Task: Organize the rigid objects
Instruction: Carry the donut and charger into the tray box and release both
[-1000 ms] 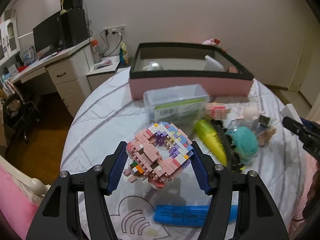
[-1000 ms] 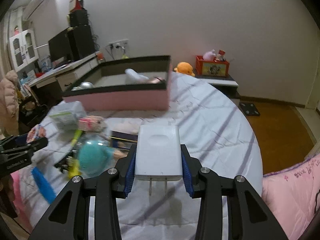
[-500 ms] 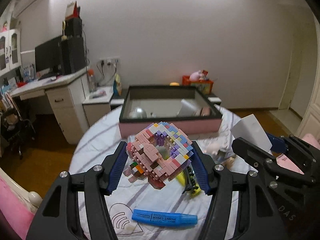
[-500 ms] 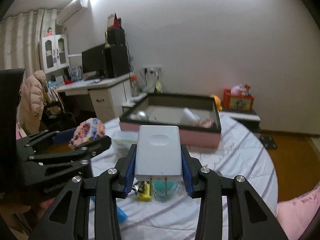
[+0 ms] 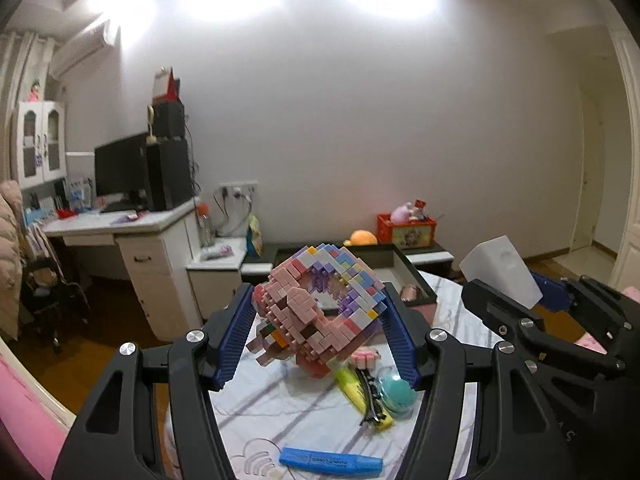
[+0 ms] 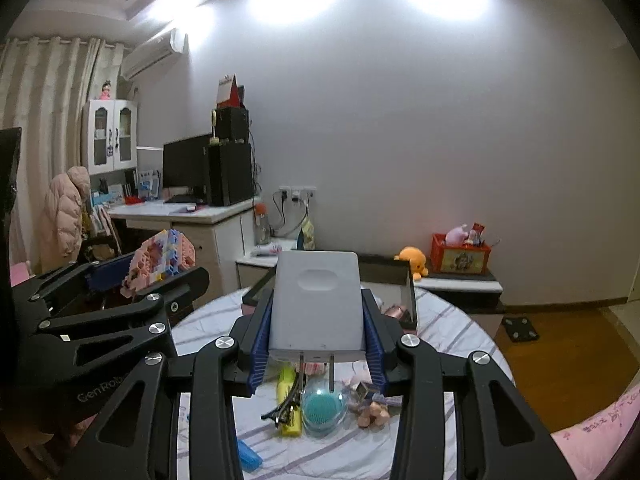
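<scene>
Both grippers loaded, held above the bed.
Left gripper (image 5: pixel 316 328) clamps the brick donut model (image 5: pixel 320 308); right gripper (image 6: pixel 316 340), at 3 o'clock, clamps the white plug adapter (image 6: pixel 316 304), prongs toward camera. "GenRobo" partly legible on the left gripper's body. Blue marker (image 5: pixel 330 460) at 6 o'clock, print unreadable.

Studded plastic brick model (image 5: pixel 320 304) is showing a bumpy, matt surface. White charger (image 6: pixel 318 300) is presenting smooth satin plastic with metal prongs. Both grippers are showing matt black plastic, ribbed blue pads (image 5: pixel 236 336) and shiny metal screws. Striped bedsheet (image 5: pixel 288 404) is looking like soft cloth.
</scene>
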Tool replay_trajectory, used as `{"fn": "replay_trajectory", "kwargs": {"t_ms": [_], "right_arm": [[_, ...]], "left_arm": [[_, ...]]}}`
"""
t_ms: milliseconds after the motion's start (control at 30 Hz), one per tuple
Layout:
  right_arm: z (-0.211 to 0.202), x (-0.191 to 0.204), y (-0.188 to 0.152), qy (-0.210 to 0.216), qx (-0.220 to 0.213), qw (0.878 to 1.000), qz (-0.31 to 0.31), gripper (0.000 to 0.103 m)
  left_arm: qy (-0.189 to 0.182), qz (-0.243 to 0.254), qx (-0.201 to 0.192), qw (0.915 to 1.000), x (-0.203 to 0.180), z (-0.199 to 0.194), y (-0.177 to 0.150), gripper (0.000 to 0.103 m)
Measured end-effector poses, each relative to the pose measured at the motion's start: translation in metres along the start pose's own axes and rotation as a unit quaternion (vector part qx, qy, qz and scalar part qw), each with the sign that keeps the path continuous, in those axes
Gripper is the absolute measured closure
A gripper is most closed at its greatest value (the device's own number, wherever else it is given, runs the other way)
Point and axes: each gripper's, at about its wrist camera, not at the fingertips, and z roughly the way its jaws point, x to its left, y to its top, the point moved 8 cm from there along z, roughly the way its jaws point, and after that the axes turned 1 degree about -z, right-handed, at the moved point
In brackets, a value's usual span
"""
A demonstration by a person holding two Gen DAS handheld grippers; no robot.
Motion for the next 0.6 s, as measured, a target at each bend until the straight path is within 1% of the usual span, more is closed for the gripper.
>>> {"fn": "replay_trajectory", "kwargs": {"t_ms": [133, 267, 433, 600], "right_arm": [[-0.007, 0.003, 0.013, -0.005, -0.021, 1.0, -0.01, 0.062], [-0.007, 0.004, 0.022, -0.006, -0.03, 0.999, -0.013, 0.062], [-0.004, 0.004, 0.032, -0.01, -0.042, 0.999, -0.013, 0.062], [0.004, 0.0, 0.041, -0.017, -0.056, 0.998, -0.015, 0.062]], "left_arm": [[0.014, 0.007, -0.025, 0.9996, 0.003, -0.008, 0.012, 0.04], [0.019, 0.011, -0.038, 0.999, 0.004, -0.009, 0.02, 0.04], [0.024, 0.018, -0.056, 0.998, 0.002, -0.002, 0.031, 0.04], [0.03, 0.035, -0.08, 0.9957, -0.004, 0.002, 0.045, 0.04]]}}
